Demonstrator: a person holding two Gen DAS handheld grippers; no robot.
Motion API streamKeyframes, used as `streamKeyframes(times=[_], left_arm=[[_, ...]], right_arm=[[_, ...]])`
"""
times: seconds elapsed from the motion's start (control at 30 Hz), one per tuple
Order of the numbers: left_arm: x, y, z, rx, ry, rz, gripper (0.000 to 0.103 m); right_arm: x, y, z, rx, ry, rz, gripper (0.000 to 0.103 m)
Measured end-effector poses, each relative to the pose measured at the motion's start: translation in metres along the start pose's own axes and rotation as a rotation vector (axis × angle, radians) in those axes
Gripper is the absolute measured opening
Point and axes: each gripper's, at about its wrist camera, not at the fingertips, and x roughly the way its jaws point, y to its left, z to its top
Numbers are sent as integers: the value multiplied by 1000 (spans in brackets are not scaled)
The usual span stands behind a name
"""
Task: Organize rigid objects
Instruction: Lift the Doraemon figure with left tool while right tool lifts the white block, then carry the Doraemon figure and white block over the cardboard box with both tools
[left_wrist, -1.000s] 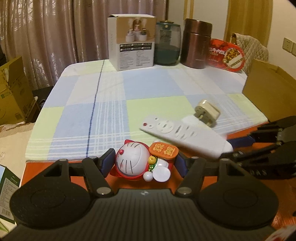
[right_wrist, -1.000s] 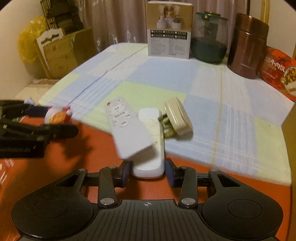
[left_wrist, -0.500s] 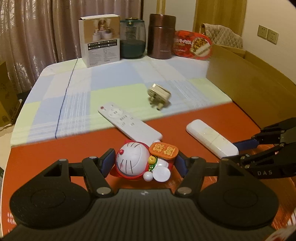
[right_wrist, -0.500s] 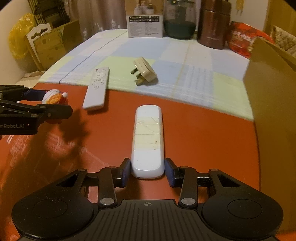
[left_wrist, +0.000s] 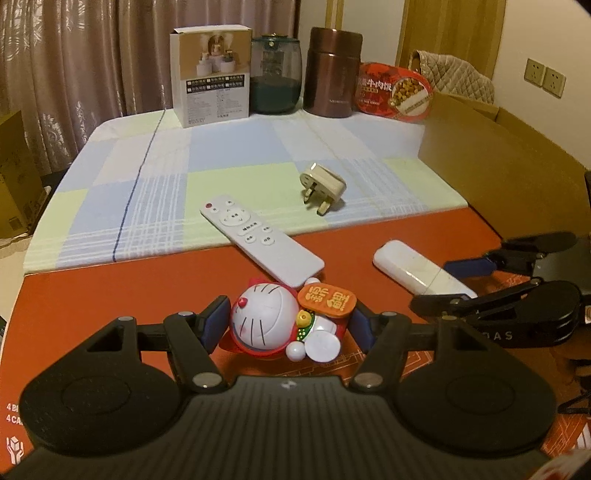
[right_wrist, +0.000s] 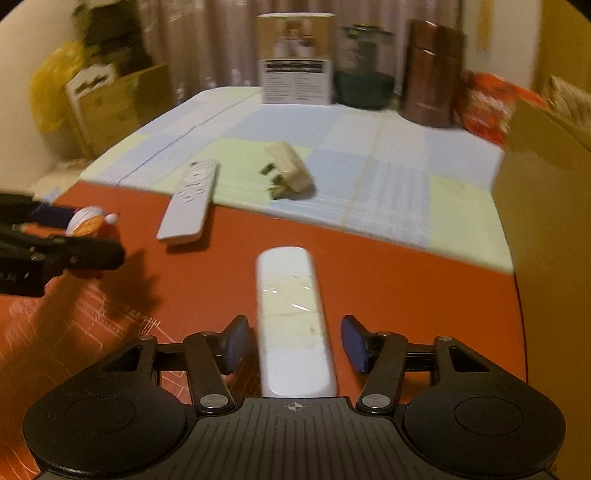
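red mat (left_wrist: 110, 295) | left gripper (left_wrist: 288, 325) clamps cat figurine (left_wrist: 280, 325) | right gripper (right_wrist: 293, 341) spread around white bar (right_wrist: 291, 317)

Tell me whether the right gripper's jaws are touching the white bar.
Apart. The right wrist view shows red surface between each blue pad of the right gripper and the white bar, so the jaws stand open around it.

A white product box (left_wrist: 210, 75), a dark green glass jar (left_wrist: 274, 74), a copper canister (left_wrist: 332, 72) and a red food package (left_wrist: 393, 92) are lined along the frame's top; curtains (left_wrist: 92, 55) are hung behind.
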Motion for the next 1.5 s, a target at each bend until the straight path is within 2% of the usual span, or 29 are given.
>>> streamKeyframes(times=[0.17, 0.23, 0.4, 0.67, 0.97, 1.5], left_arm=[[5, 0, -2, 10, 9, -4, 63], [5, -1, -1, 10, 8, -5, 63], [5, -7, -1, 23, 9, -14, 63], [-2, -10, 4, 12, -8, -16, 63], [-6, -10, 6, 13, -12, -1, 63], [-9, -18, 17, 15, -17, 15, 63]], right_arm=[[2, 1, 0, -7, 4, 7, 50], [2, 1, 1, -14, 3, 3, 37], [0, 3, 3, -4, 15, -8, 37], [-17, 0, 15, 57, -40, -12, 37], [-25, -6, 18, 90, -41, -17, 37], [-45, -13, 28, 130, -94, -15, 37]])
